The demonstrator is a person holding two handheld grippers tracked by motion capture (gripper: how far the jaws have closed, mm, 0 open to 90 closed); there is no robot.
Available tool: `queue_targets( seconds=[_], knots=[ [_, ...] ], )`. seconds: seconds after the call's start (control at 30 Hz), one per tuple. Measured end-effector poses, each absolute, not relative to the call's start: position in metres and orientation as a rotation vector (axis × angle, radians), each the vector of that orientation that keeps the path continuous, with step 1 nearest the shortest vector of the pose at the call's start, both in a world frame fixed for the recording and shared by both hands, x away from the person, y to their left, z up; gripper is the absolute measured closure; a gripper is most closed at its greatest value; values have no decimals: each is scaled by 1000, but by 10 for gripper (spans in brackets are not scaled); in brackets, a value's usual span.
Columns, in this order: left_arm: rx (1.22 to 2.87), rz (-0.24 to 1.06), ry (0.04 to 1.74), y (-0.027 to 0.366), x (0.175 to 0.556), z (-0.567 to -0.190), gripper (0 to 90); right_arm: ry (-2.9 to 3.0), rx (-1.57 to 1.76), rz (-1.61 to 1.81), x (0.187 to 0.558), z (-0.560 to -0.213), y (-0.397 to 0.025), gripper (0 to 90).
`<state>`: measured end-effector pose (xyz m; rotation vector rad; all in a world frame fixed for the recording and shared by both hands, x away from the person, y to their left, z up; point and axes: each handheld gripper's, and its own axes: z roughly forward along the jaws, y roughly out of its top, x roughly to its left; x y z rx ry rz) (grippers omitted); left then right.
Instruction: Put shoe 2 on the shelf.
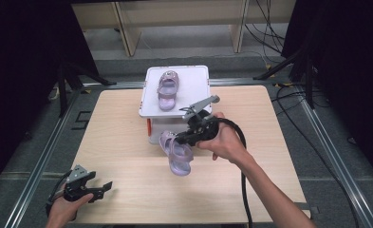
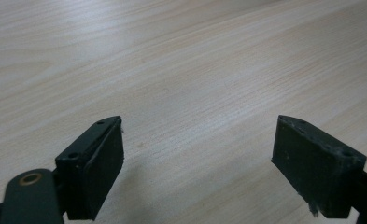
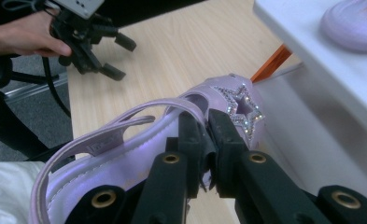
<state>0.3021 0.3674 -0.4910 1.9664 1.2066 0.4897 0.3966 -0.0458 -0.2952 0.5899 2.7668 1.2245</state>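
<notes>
A lilac child's sandal [image 1: 177, 153] with a glittery star [image 3: 241, 108] hangs tilted just above the table in front of a white lidded box [image 1: 175, 97]. My right gripper [image 1: 182, 138] is shut on the sandal's [image 3: 125, 154] strap, its jaws pinching it near the star. A second lilac sandal [image 1: 167, 90] lies on the box lid [image 3: 307, 42], and its rounded edge [image 3: 354, 23] shows at the top right of the right gripper view. My left gripper [image 1: 103, 188] rests at the table's front left corner, open, with bare wood [image 2: 195, 93] between its pads; it [image 3: 109, 51] also appears far off.
The light wooden table [image 1: 127, 123] spans the scene inside a metal floor frame. The box has an orange latch [image 3: 271, 63] on its side. Wooden furniture and cables stand beyond the table's far edge. Black curtains hang on both sides.
</notes>
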Motion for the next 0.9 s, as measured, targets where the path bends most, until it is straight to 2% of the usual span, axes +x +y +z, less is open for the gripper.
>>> queue_targets(
  seconds=[0.43,0.9],
  knots=[
    [1970,489,1204,369,303,-492,161,2670,573,1263,406,-245,-71,846],
    [1962,481,1210,367,302,-491,161,2583,694,1192,466,-229,-80,844]
  ],
)
